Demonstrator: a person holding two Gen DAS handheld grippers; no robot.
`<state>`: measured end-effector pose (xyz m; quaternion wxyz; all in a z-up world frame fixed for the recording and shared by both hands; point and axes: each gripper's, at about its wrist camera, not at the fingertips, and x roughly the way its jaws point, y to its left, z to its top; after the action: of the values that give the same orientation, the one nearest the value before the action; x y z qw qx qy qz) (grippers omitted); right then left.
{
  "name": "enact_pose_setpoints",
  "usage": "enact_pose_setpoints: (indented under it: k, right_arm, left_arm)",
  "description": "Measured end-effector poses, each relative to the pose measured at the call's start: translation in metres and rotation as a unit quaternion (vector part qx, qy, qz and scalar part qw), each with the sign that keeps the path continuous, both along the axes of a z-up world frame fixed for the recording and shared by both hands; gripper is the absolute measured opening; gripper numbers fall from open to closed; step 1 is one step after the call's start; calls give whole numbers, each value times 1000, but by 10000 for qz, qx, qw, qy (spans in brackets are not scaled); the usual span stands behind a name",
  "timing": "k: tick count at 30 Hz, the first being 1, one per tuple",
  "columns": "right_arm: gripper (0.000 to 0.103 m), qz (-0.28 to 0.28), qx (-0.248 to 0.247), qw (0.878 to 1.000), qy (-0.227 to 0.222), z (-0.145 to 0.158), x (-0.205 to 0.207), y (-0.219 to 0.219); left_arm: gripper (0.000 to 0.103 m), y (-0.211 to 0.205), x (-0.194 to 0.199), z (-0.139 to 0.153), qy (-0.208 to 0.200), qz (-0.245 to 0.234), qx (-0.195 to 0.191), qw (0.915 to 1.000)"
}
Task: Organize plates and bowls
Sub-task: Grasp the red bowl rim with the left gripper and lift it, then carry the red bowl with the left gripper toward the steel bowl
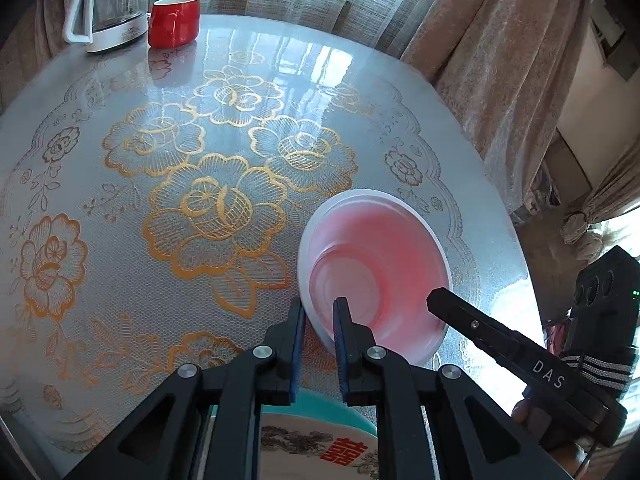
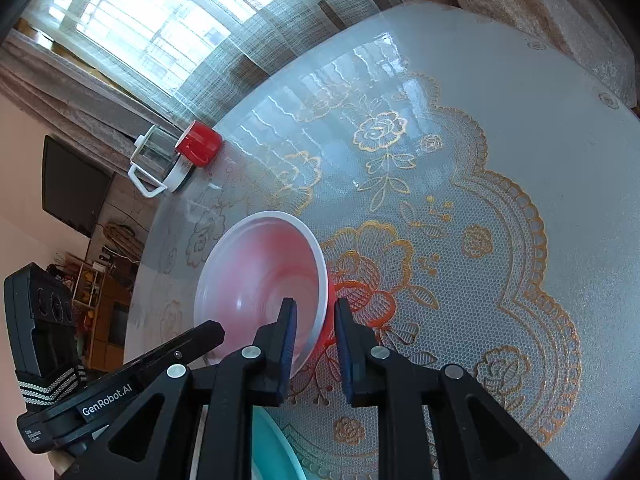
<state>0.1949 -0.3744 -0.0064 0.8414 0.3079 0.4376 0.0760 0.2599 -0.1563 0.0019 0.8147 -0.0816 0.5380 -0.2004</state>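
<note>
Two grippers on pink bowl point(image 1: 376, 264): left gripper point(image 1: 320, 320) and right gripper point(image 2: 314, 320) jaws narrowly parted, straddling opposite rim walls; bowl tilted above table point(image 1: 120, 160); lift level, equal pressure, lower onto patterned plate point(image 1: 316, 448)

The bowl point(image 1: 376, 268) at lower right of the left wrist view looks like smooth, glossy plastic, pink inside with a white rim. The table point(image 1: 280, 64) has a shiny, mirror-like top under a lace-patterned sheet with gold flowers. The red mug point(image 1: 174, 22) at upper left is glossy, as if glazed. Beside it, the kettle point(image 1: 108, 4) is clear glass with white plastic. The left gripper point(image 1: 320, 316) is matt black plastic with silvery metal pins. The curtains point(image 1: 480, 60) are rough, textured cloth.
</note>
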Motion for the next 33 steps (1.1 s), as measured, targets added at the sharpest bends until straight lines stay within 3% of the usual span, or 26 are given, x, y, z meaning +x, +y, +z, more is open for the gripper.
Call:
enact_pose_setpoints:
  k: [3,17,33]
  right_arm:
    - [20,-16,62,10000,14,-1,-1,3]
    - [19,38,-132,9999,-104,3,-7,27]
    - [19,248,-232,9971,-679,44,-30,62]
  left_arm:
    - [17,7,-1,-3,71,46,-167,9998]
    - [15,18,-21,10,-530,-40,16,9986]
    - [14,64,-72,56,-1161,265,-194,9927]
